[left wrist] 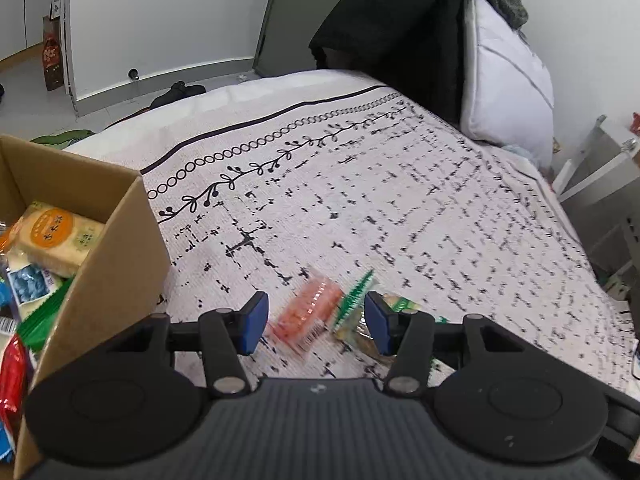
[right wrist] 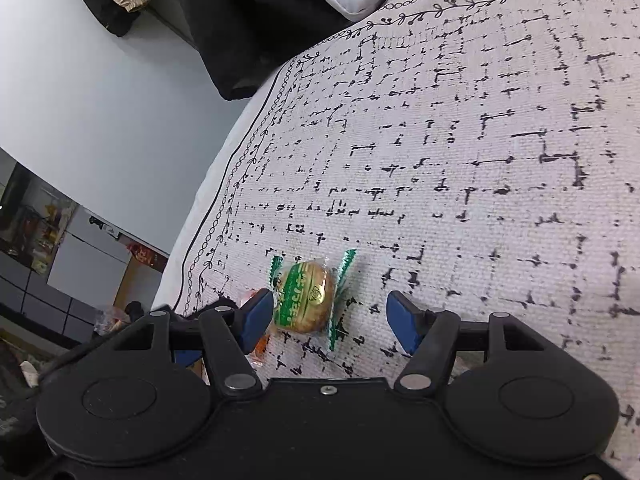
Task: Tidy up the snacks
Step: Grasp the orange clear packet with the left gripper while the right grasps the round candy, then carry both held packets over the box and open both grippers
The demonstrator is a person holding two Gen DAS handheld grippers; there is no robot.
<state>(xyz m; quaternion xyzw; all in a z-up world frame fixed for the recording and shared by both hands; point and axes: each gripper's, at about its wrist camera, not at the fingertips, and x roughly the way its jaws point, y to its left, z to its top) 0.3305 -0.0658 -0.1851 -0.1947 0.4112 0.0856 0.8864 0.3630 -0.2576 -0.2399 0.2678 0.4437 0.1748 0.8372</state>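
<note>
Pastry [right wrist: 306,298], round and golden, sits in clear wrapper with green crimped ends.

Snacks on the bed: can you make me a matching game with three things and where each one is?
Things:
1. Orange-labelled rice cracker pack
2. Round golden cake in green wrapper
3. Orange-red snack packet

Places:
A. Between the left tongs' blue pads
B. Inside the brown cardboard box
C. On the blanket, ahead of the right tongs

Pairs: 1-B, 2-C, 3-A

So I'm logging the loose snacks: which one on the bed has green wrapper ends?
The round golden pastry; the orange-red packet beside it has none.
</note>
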